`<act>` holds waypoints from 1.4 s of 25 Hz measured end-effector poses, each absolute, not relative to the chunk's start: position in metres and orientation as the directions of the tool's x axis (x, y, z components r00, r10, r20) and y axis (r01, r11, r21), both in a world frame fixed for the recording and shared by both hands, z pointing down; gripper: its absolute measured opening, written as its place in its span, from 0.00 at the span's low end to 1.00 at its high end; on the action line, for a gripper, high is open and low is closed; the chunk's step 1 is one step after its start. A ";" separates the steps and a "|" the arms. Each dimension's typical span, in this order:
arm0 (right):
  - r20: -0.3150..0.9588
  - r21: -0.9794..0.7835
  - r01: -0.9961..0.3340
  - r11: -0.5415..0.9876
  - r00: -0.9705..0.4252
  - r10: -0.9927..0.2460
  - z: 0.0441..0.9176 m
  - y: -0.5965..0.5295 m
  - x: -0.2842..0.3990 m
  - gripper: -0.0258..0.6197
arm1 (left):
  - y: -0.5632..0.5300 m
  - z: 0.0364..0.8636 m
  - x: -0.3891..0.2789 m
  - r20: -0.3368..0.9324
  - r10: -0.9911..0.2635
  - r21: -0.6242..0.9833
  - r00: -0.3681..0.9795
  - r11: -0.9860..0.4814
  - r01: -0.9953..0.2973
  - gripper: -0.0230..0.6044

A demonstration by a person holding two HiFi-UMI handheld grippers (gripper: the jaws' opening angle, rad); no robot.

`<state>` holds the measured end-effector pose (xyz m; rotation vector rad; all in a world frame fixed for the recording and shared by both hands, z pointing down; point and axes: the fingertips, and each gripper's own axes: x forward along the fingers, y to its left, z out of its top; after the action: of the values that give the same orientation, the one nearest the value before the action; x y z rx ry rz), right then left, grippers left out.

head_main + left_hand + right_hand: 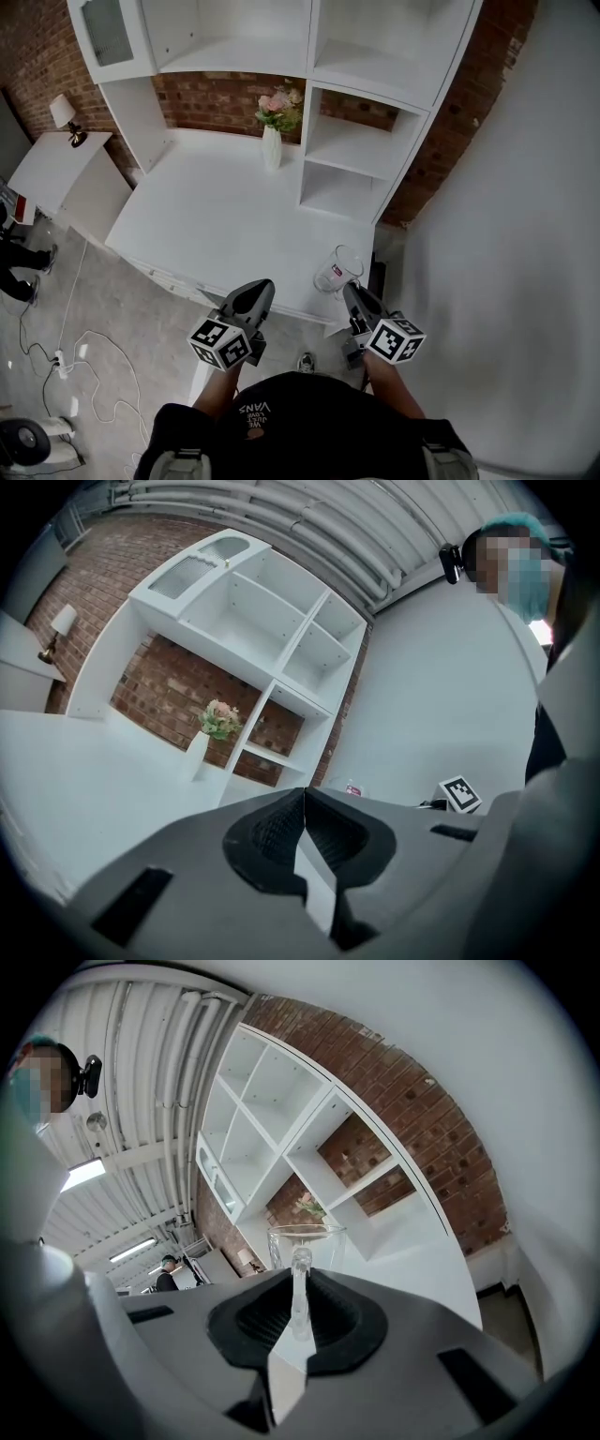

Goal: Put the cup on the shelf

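A white shelf unit (367,159) is standing on a white desk (216,216) against a red brick wall (202,103), and its open compartments are rising above the desk's back and right side. To the left, a white side table (56,164) is carrying a small lamp (66,114). White cables (84,366) are trailing over the grey floor beside the desk. A white vase of pink flowers (272,145) is standing on the desk, just beside the shelf unit's lower compartments.

The right gripper (354,298) is reaching over the desk's front right corner, with its marker cube (396,339) facing up. Its jaws are pinching the handle of the clear glass cup (336,270). In the right gripper view the handle (300,1288) is sitting squarely between the dark pads, and the cup's body is projecting ahead of them. The cup is hanging tilted over the desk's front edge, well apart from the shelf compartments behind it. I cannot tell whether it is touching the desk.

The left gripper (253,295) is hovering near the desk's front edge, left of the cup. Its jaws are pressing together with nothing between them.
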<state>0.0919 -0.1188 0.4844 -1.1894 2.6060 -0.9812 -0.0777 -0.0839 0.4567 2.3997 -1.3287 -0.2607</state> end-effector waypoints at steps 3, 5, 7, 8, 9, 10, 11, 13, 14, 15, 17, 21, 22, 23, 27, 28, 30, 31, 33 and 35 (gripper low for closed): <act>0.160 -0.598 -0.627 0.498 -0.703 -0.693 0.486 -0.141 0.100 0.09 | -0.100 0.456 -0.070 0.024 -0.860 0.415 0.509 -0.455 -0.788 0.05; 0.162 -0.597 -0.620 0.509 -0.714 -0.681 0.488 -0.155 0.106 0.09 | -0.109 0.458 -0.064 0.025 -0.870 0.415 0.493 -0.439 -0.797 0.05; 0.164 -0.594 -0.613 0.521 -0.726 -0.668 0.491 -0.166 0.111 0.09 | -0.116 0.460 -0.058 0.027 -0.878 0.415 0.477 -0.425 -0.805 0.05; 0.166 -0.591 -0.610 0.527 -0.732 -0.661 0.492 -0.171 0.112 0.09 | -0.118 0.462 -0.056 0.028 -0.882 0.415 0.470 -0.418 -0.808 0.05; 0.168 -0.588 -0.608 0.534 -0.737 -0.655 0.493 -0.176 0.114 0.09 | -0.121 0.464 -0.053 0.030 -0.885 0.417 0.464 -0.411 -0.811 0.05; 0.169 -0.584 -0.607 0.539 -0.741 -0.650 0.494 -0.182 0.115 0.09 | -0.123 0.466 -0.051 0.033 -0.888 0.420 0.458 -0.404 -0.813 0.05; 0.170 -0.581 -0.606 0.543 -0.743 -0.648 0.495 -0.187 0.116 0.09 | -0.125 0.469 -0.050 0.038 -0.890 0.423 0.454 -0.397 -0.814 0.05; 0.170 -0.580 -0.606 0.544 -0.744 -0.647 0.497 -0.197 0.117 0.09 | -0.129 0.474 -0.048 0.050 -0.892 0.426 0.450 -0.388 -0.817 0.05; 0.170 -0.582 -0.605 0.543 -0.744 -0.647 0.498 -0.200 0.117 0.09 | -0.131 0.476 -0.047 0.056 -0.892 0.427 0.449 -0.385 -0.818 0.05; 0.170 -0.584 -0.605 0.542 -0.744 -0.646 0.500 -0.204 0.117 0.09 | -0.134 0.477 -0.047 0.059 -0.892 0.429 0.447 -0.382 -0.819 0.05; 0.174 -0.585 -0.606 0.539 -0.743 -0.646 0.503 -0.211 0.117 0.09 | -0.141 0.480 -0.048 0.061 -0.893 0.435 0.447 -0.379 -0.817 0.05; 0.188 -0.586 -0.617 0.525 -0.734 -0.653 0.512 -0.229 0.113 0.09 | -0.158 0.482 -0.051 0.059 -0.884 0.434 0.464 -0.397 -0.809 0.05; 0.191 -0.586 -0.622 0.520 -0.730 -0.657 0.514 -0.235 0.112 0.09 | -0.164 0.482 -0.053 0.058 -0.881 0.433 0.470 -0.402 -0.806 0.05; 0.193 -0.586 -0.625 0.515 -0.725 -0.661 0.517 -0.240 0.110 0.09 | -0.169 0.482 -0.056 0.058 -0.876 0.432 0.478 -0.410 -0.803 0.05; 0.202 -0.595 -0.639 0.487 -0.706 -0.679 0.528 -0.261 0.100 0.09 | -0.191 0.481 -0.065 0.068 -0.855 0.422 0.514 -0.442 -0.792 0.05; 0.208 -0.598 -0.644 0.478 -0.700 -0.683 0.532 -0.266 0.098 0.09 | -0.197 0.481 -0.067 0.069 -0.850 0.421 0.522 -0.449 -0.788 0.05; 0.220 -0.600 -0.655 0.459 -0.687 -0.693 0.539 -0.278 0.095 0.09 | -0.209 0.481 -0.070 0.072 -0.841 0.421 0.537 -0.462 -0.781 0.05; 0.224 -0.602 -0.660 0.450 -0.681 -0.698 0.543 -0.285 0.093 0.09 | -0.215 0.482 -0.073 0.075 -0.837 0.420 0.543 -0.467 -0.778 0.05; 0.234 -0.602 -0.670 0.435 -0.669 -0.705 0.549 -0.297 0.090 0.09 | -0.225 0.483 -0.078 0.081 -0.830 0.417 0.552 -0.475 -0.775 0.05; 0.248 -0.594 -0.684 0.424 -0.657 -0.712 0.555 -0.309 0.089 0.09 | -0.235 0.485 -0.082 0.084 -0.826 0.418 0.558 -0.479 -0.772 0.05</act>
<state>0.0891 -0.3095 0.5545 -1.2827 2.6156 -1.0612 -0.0815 -0.2348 0.4850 2.3859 -1.2961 -0.1790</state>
